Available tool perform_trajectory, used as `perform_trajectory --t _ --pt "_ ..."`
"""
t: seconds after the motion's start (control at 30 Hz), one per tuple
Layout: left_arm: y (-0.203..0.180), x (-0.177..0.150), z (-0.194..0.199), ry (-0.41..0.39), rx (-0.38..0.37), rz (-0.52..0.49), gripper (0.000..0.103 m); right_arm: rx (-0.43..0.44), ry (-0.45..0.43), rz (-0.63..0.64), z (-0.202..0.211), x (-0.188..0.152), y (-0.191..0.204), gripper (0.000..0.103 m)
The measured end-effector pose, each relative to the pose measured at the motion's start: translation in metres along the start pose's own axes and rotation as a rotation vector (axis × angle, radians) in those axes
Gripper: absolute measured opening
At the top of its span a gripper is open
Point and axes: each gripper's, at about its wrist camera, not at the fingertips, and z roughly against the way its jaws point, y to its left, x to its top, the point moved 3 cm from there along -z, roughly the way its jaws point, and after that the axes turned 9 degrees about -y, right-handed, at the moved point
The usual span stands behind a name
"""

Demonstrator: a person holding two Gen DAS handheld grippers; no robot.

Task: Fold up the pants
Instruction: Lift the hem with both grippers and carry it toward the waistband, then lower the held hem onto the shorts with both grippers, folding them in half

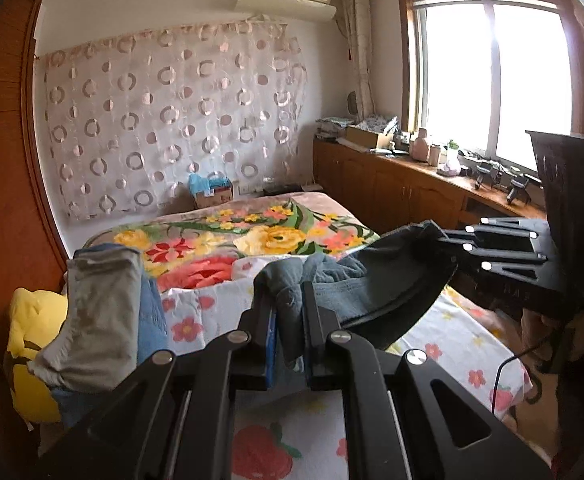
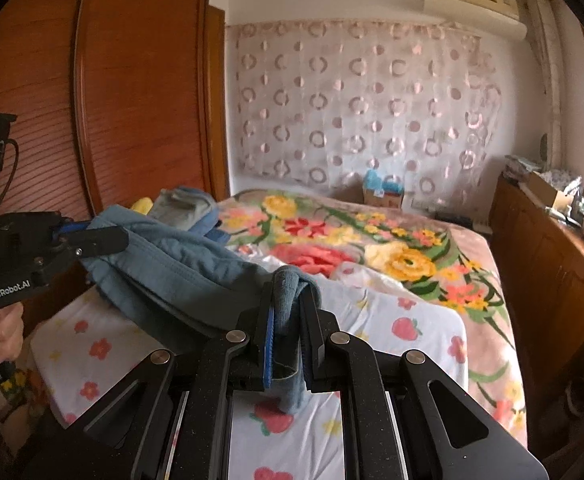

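Note:
Blue-grey pants hang stretched between my two grippers above the bed. In the left wrist view my left gripper is shut on a bunched edge of the fabric. My right gripper comes in from the right, shut on the other end, which looks dark in the window's backlight. In the right wrist view my right gripper pinches a folded edge of the pants. At the left, a hand holds my left gripper, shut on the far end. The cloth sags slightly between the grips.
Below lies a white strawberry-print sheet over a floral blanket. A stack of folded clothes and a yellow plush toy sit at the bed's left, by the wooden wardrobe. Wooden cabinets run under the window.

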Motion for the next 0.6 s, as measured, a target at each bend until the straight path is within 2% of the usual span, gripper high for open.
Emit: perform_trajectory --t 0.27,0.5,0.6 --pt "-0.008 -0.020 0.019 0.053 -0.024 0.013 0.008 0.045 0.054 -0.010 0.010 -0.020 0.019 0.008" --pt "-0.021 -0.053 0.039 0.108 -0.073 0.003 0.008 0.077 0.092 -0.063 0.033 -0.059 0.035 0.008" --pt "-0.025 -0.070 0.048 0.123 -0.090 0.033 0.008 0.085 0.118 -0.097 0.040 -0.081 0.042 0.008"
